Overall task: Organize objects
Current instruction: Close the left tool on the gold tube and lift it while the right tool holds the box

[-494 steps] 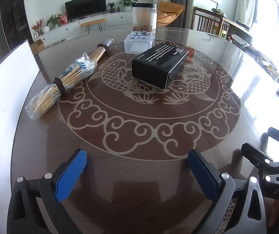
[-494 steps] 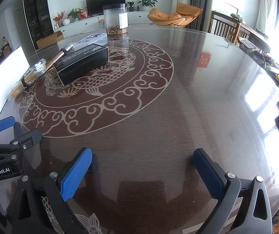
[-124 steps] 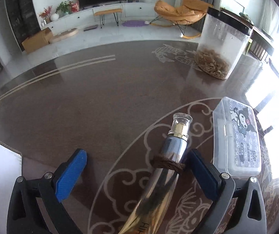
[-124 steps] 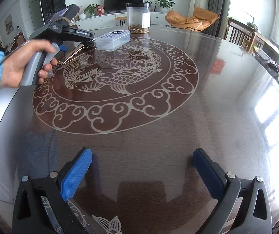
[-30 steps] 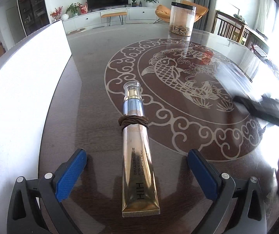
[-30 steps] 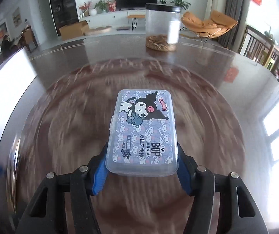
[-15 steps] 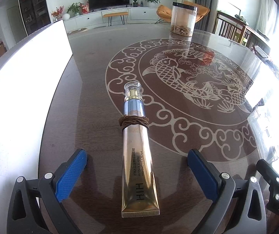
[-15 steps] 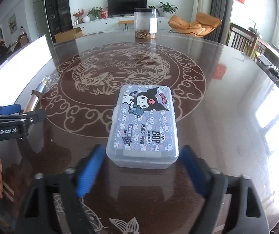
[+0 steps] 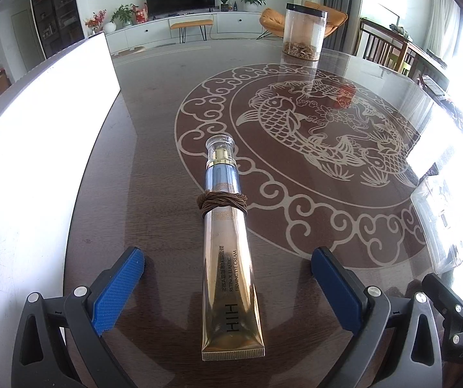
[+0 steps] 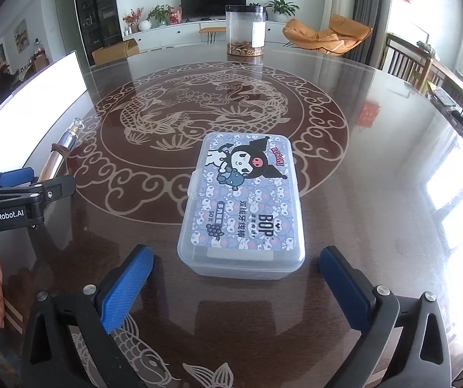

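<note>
Both wide open, empty — cream tube (image 9: pixel 228 252) between left gripper (image 9: pixel 228 287) pads (untouched), box (image 10: pixel 244 207) just ahead of right gripper (image 10: pixel 236 287).

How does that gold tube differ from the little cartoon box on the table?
The gold tube is long, slim and shiny, with a brown cord wound round it; the cartoon box is broad, flat, frosted plastic with a printed lid. The tube lies between the left gripper's open fingers, the box just beyond the right gripper's. Both lie flat, ungripped.

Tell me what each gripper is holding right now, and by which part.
Nothing is held. The left gripper is open, the cream tube lying on the table between its fingers, untouched. The right gripper is open, the plastic box resting just ahead.
</note>
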Demonstrator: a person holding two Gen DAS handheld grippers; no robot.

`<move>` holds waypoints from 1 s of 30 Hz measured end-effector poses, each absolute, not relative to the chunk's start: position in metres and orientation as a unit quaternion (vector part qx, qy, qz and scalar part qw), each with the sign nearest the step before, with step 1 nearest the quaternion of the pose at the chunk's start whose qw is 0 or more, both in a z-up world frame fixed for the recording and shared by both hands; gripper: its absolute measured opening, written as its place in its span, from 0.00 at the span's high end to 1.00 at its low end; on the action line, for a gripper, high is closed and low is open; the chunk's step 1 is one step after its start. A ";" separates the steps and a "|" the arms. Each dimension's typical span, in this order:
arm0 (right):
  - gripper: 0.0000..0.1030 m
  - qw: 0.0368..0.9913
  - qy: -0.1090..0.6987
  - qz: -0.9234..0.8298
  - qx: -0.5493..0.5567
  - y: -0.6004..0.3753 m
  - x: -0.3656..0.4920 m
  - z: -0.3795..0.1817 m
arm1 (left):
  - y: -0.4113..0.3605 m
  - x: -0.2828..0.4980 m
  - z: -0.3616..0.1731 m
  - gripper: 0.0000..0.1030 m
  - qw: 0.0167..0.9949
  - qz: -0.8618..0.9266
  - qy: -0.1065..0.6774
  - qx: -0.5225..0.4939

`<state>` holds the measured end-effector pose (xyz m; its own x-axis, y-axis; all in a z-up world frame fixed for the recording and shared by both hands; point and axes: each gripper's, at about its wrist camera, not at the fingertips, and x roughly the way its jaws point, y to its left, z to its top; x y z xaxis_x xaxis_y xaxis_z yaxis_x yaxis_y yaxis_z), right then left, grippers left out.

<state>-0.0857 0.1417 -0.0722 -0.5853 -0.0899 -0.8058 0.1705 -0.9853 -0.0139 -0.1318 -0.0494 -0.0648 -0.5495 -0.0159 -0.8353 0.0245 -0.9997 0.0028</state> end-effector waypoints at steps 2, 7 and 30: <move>0.00 0.073 0.045 -0.889 0.449 0.142 -0.086 -0.072 | -0.049 -0.132 -0.065 0.00 0.011 -0.880 0.004 0.474; 0.00 0.073 0.045 -0.889 0.449 0.142 -0.086 -0.072 | -0.050 -0.131 -0.065 0.00 0.012 -0.880 0.004 0.474; 0.00 0.084 0.040 -0.890 0.447 0.140 -0.085 -0.071 | -0.075 -0.146 -0.056 0.00 -0.013 -0.849 0.045 0.526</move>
